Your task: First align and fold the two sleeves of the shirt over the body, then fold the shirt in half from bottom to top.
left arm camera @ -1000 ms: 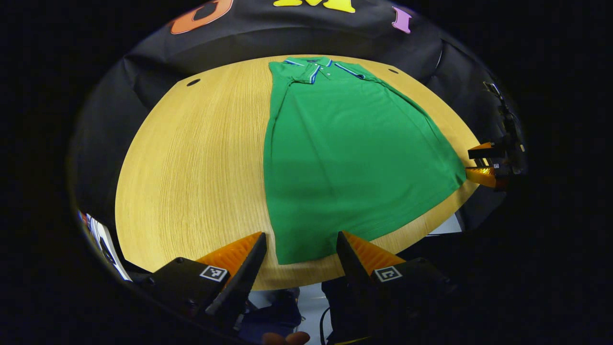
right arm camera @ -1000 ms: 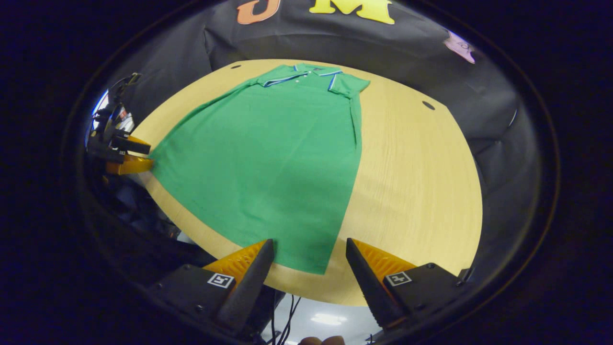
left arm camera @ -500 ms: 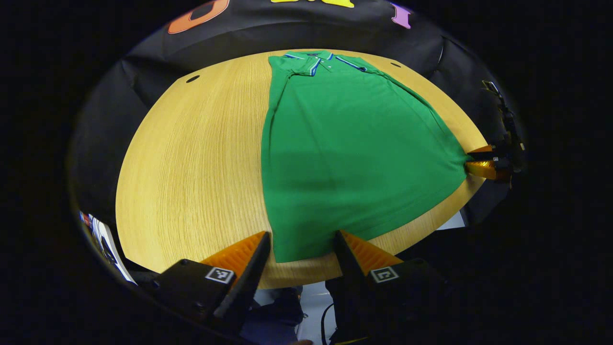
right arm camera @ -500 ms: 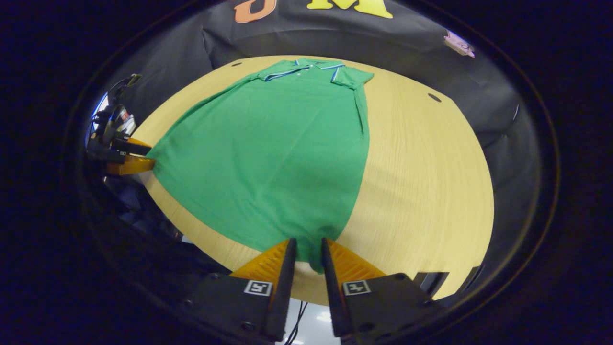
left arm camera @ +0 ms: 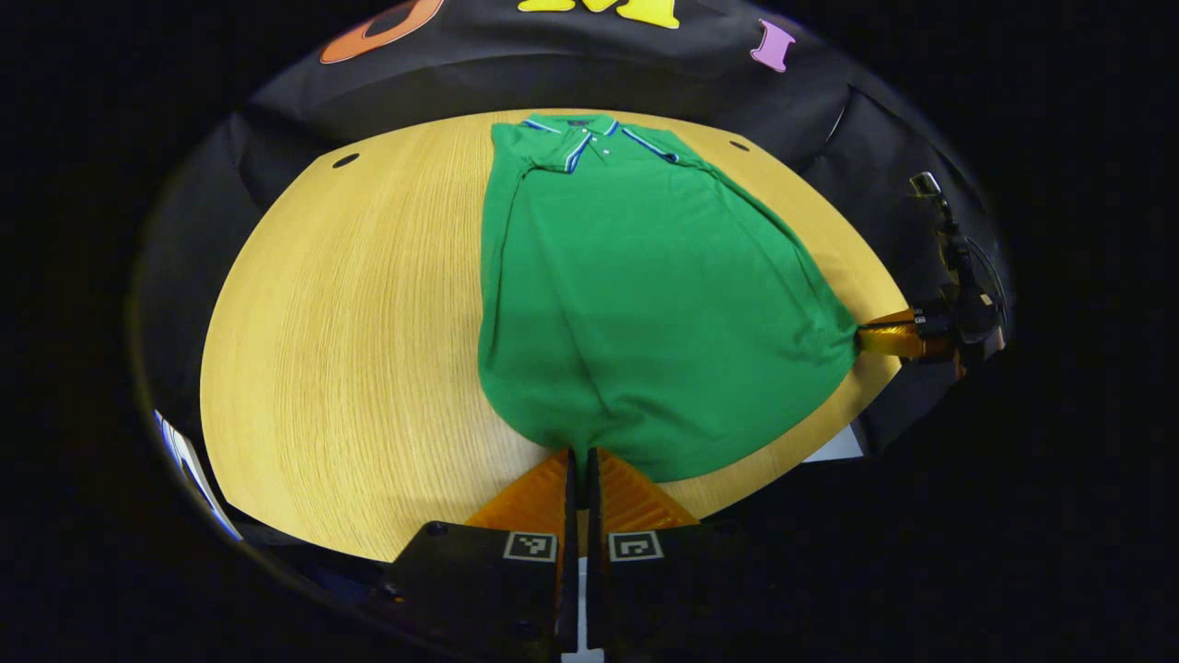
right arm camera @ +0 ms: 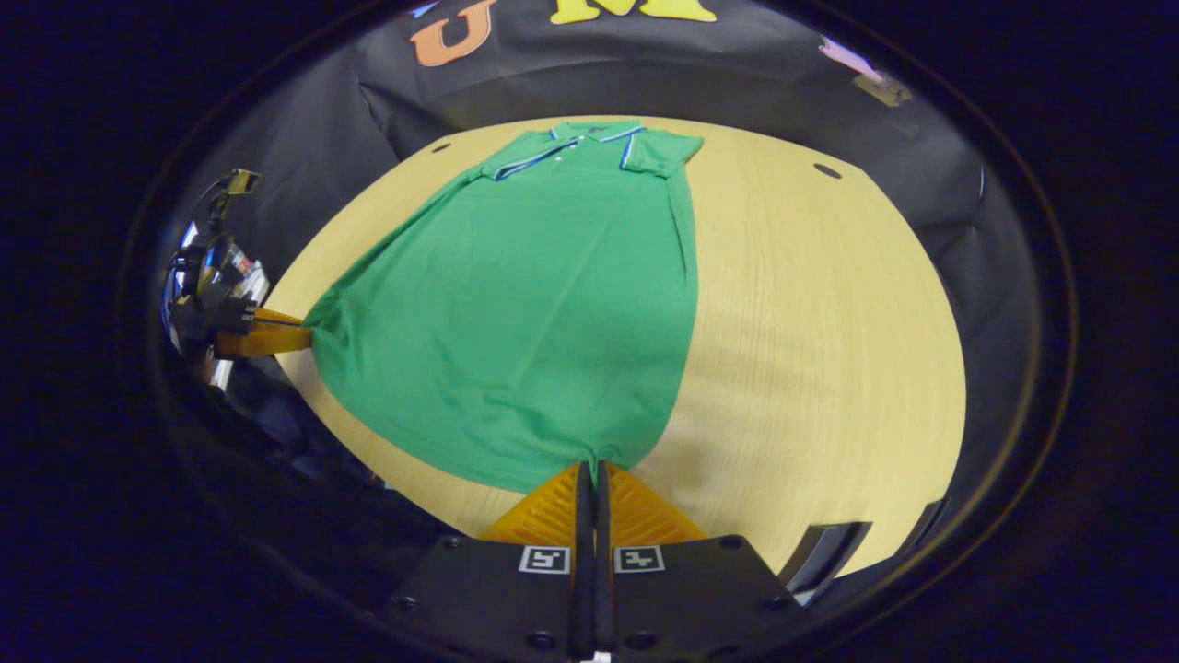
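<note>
Green polo shirt [left arm camera: 636, 295], striped collar [left arm camera: 589, 138] at far end, laid lengthwise on round wooden table [left arm camera: 350, 322], sleeves already folded in over body, hem at near edge. Same shirt [right arm camera: 534, 304] in right gripper view, collar [right arm camera: 589, 138] far, hem near, bare table top [right arm camera: 811, 322] to one side. Left gripper [left arm camera: 577, 453]: at bottom of left gripper view, jaws together, pinched on one bottom corner of the hem, cloth puckered into small folds around the pinch. Right gripper [right arm camera: 591, 465]: at bottom of right gripper view, jaws together, clamped on the other bottom corner, hem drawn to a point between the fingers. Right gripper also at far right in left gripper view [left arm camera: 870, 339], fingers closed on the hem corner there, cloth pulled taut toward it. Left gripper also at far left in right gripper view [right arm camera: 299, 336], fingers closed on its hem corner, fabric stretched to a peak. Hem curved between the two held corners. Two small dark holes in table top, near far rim, one [left arm camera: 346, 160] left of collar, one [left arm camera: 739, 145] right of collar. Black cloth booth wall [left arm camera: 571, 64] behind table.
</note>
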Available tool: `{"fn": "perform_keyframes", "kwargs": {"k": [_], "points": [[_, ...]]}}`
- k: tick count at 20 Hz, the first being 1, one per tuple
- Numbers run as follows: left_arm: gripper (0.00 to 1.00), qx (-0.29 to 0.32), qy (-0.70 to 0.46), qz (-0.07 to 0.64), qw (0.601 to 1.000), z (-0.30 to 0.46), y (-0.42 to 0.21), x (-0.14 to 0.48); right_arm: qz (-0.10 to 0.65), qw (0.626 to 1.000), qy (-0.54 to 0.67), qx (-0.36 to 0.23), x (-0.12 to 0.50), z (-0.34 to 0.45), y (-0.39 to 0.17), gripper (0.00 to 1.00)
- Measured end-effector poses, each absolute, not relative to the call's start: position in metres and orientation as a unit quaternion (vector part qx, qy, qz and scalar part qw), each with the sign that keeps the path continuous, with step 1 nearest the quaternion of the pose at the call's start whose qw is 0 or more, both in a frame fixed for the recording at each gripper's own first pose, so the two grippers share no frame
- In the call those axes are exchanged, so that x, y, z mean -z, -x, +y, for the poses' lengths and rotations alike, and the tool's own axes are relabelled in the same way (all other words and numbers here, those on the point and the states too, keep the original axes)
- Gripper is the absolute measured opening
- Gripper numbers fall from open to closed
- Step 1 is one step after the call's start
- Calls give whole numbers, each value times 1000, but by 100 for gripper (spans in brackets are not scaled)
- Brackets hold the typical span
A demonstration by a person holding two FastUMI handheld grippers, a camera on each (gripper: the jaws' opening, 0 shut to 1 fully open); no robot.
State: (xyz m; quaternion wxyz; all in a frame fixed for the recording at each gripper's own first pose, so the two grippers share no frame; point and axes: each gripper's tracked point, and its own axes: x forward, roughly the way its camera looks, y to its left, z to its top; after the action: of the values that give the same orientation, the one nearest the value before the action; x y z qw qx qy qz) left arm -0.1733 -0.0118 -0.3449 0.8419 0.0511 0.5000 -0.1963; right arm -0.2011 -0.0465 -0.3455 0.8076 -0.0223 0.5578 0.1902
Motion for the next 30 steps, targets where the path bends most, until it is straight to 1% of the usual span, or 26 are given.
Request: {"fn": "perform_keyframes", "kwargs": {"k": [3,5,6,8,12,19,22,27,29,30], "points": [[6,201,-49,472,857,-19,151,318,533,825,11,-189,322,-47,173,5],[6,205,-45,454,866,-24,136,302,511,839,4,-186,304,-46,151,3],[6,208,-42,445,870,-27,126,296,500,846,-1,-185,293,-45,139,0],[6,215,-28,429,877,-33,114,280,479,857,-8,-187,277,-42,117,2],[6,216,-28,399,891,-37,81,247,448,873,2,-195,250,-41,77,2],[6,216,-19,356,909,-46,15,200,395,902,0,-177,206,-39,-7,2],[6,217,-29,331,918,-42,-16,181,369,913,11,-175,187,-37,-42,2],[6,205,5,304,930,-42,-71,155,346,921,27,-179,172,-26,-88,2],[6,203,10,291,935,-44,-92,148,339,924,36,-176,170,-23,-107,0],[6,201,11,284,937,-45,-105,145,333,926,39,-173,169,-22,-119,5]]}}
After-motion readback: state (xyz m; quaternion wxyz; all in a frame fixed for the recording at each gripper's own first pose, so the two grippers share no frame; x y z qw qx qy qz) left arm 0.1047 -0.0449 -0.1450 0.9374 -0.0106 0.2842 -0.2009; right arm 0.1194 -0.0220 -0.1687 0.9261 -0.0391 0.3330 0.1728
